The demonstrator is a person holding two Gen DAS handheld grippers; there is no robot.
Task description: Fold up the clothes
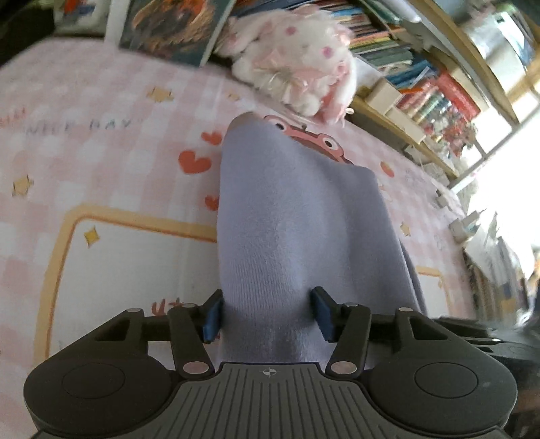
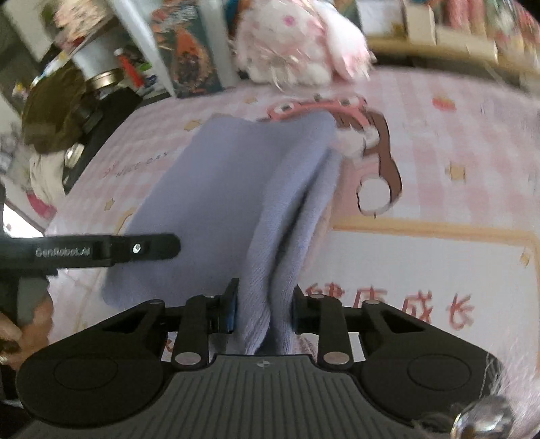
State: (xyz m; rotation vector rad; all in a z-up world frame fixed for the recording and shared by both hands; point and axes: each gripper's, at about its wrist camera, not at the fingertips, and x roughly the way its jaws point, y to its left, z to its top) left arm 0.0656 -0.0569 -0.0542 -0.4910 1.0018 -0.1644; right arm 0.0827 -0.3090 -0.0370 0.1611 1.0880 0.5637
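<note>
A lavender knit garment (image 1: 287,209) lies in a long heap on a pink checked mat (image 1: 101,135). My left gripper (image 1: 266,314) has its blue pads pressed on both sides of the garment's near end, which bulges up between them. In the right wrist view the garment (image 2: 209,189) shows two folded layers standing on edge. My right gripper (image 2: 263,310) is shut on those layers at their near end. The left gripper's black finger (image 2: 135,250) reaches in from the left over the cloth's edge, with a person's hand (image 2: 20,324) behind it.
A white and pink plush toy (image 1: 297,60) sits at the mat's far edge, beside a leaning picture board (image 1: 175,27). Bookshelves (image 1: 422,84) run along the right. At the far left of the right wrist view stand a metal-lidded jar (image 2: 104,79) and dark clutter.
</note>
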